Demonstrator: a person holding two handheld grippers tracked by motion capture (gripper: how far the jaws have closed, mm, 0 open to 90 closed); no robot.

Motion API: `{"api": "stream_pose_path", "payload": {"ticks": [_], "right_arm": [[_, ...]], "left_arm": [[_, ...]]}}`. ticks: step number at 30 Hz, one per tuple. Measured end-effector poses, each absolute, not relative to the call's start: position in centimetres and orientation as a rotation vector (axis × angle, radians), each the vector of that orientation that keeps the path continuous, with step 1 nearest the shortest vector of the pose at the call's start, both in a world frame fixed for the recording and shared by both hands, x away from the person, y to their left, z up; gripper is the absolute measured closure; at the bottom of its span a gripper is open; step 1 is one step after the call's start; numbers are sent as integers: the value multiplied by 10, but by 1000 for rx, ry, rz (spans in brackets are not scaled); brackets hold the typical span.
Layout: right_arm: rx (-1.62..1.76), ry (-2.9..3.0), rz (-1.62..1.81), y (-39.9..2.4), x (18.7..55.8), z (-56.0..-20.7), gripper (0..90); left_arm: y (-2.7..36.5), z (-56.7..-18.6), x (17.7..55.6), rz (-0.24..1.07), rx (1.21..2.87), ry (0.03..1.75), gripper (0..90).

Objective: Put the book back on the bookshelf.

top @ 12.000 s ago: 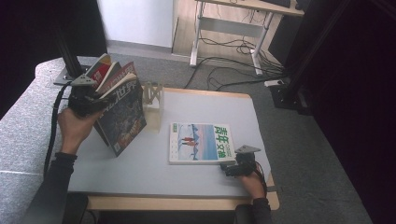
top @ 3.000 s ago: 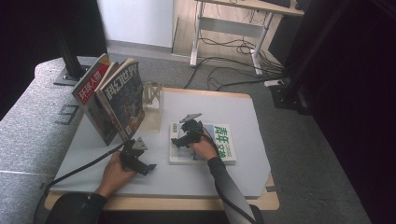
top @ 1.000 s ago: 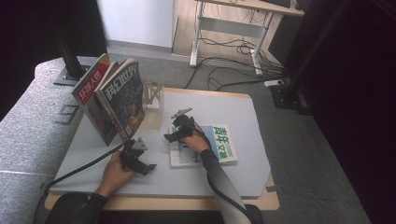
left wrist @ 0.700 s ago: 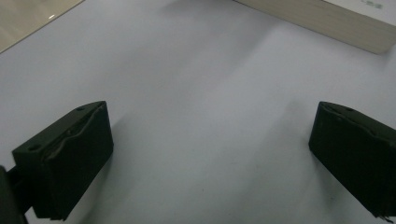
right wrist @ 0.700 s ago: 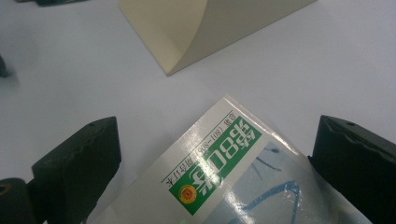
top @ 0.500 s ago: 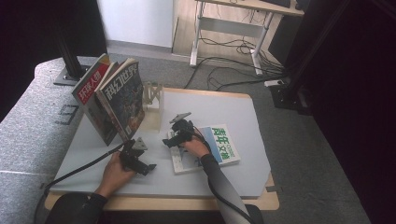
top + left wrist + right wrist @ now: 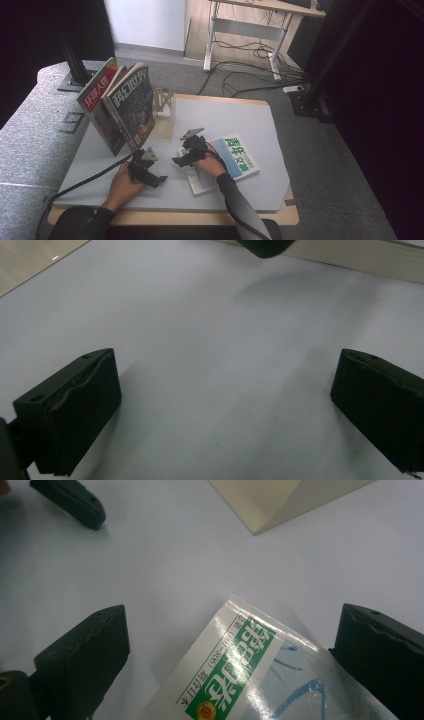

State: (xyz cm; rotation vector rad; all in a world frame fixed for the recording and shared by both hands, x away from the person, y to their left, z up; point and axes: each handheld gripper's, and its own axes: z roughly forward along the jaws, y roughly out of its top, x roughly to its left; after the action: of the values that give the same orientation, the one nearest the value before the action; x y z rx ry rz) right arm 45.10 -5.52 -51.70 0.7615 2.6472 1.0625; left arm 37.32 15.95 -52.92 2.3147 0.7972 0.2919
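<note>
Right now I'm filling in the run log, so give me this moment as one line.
left gripper: open, over bare table | right gripper: open, over flat magazine corner | two magazines: upright in rack

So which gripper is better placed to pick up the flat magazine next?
The right gripper. Its open jaws already straddle a corner of the magazine in its own view. The left gripper is open too, but it sits apart on bare table, nearer the standing magazines.
</note>
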Motion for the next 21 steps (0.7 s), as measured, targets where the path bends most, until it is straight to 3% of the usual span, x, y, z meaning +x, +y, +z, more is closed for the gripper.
{"api": "stream_pose_path", "payload": {"ticks": [21], "right_arm": [[698, 2675, 1127, -68, 407, -515, 17]], "left_arm": [[160, -529, 373, 293, 2317, 795, 0]]}}
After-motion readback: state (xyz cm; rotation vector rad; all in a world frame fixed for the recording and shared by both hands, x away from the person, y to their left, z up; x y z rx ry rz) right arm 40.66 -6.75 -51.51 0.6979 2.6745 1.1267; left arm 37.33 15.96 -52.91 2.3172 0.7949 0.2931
